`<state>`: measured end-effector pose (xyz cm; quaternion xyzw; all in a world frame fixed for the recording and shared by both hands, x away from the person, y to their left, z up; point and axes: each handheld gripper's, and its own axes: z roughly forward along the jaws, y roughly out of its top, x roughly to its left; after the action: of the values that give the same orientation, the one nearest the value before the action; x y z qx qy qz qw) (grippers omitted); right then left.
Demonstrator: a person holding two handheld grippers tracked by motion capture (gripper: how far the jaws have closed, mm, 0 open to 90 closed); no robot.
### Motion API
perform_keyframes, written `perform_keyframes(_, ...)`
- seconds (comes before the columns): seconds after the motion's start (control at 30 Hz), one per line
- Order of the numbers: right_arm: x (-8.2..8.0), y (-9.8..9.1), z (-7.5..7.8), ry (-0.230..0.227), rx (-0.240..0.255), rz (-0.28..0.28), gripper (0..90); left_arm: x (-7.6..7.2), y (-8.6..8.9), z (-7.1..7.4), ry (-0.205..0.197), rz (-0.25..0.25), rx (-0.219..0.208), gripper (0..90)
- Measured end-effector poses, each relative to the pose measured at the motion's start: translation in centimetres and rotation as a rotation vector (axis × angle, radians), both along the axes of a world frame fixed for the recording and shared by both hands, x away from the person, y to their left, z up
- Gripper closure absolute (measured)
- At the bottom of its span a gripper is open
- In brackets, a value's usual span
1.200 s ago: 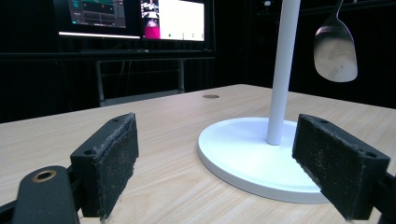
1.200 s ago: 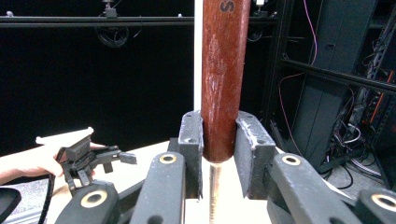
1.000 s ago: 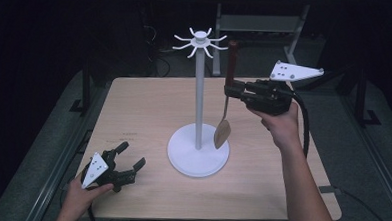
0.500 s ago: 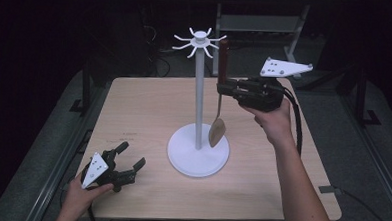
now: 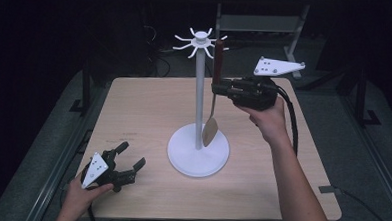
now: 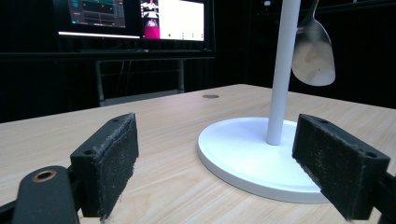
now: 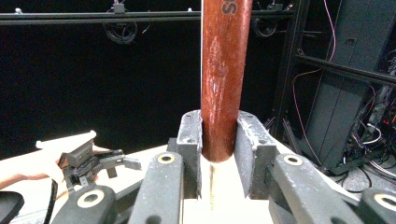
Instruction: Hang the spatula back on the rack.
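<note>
Right gripper (image 5: 216,87) clamped on spoon (image 5: 212,116) at its red-brown handle (image 7: 224,79); right gripper view shows both jaws pressed flat vs. the handle, handle upright betw. them. Spoon hangs vertical, bowl (image 5: 210,132) down, above the white stand's base (image 5: 198,150), not touching it. Bowl sits just beside the pole (image 5: 199,95), on its right in high view.

Vs. 1.0 s ago: right gripper + spoon have moved higher and closer to the pole; handle top now level w/ the hook ring (image 5: 199,40) at the pole's head. Bowl was near base rim level, now further up the pole.

Left gripper (image 5: 126,162) resting low at table's (image 5: 144,108) near-left corner, jaws spread wide, nothing betw. them; unchanged from earlier frames. Left gripper view: pads (image 6: 112,168) apart, stand base and pole ahead, spoon bowl (image 6: 314,51) hanging at upper right.
</note>
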<state>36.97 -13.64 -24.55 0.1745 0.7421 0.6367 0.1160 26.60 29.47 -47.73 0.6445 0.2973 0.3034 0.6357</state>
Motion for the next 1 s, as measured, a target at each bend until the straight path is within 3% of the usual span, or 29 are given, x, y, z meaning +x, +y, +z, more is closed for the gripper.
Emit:
perform_keyframes(0.5, -1.1, -2.3, -1.5, 0.032, -0.006, -0.052, 52.2, 0.0, 0.0, 0.0, 0.001, 0.000, -0.001, 13.8)
perform_keyframes(1.0, -1.5, -5.3, -5.2, 0.118, -0.091, -0.142, 45.6, 0.0, 0.0, 0.0, 0.000, 0.000, 0.001, 13.8)
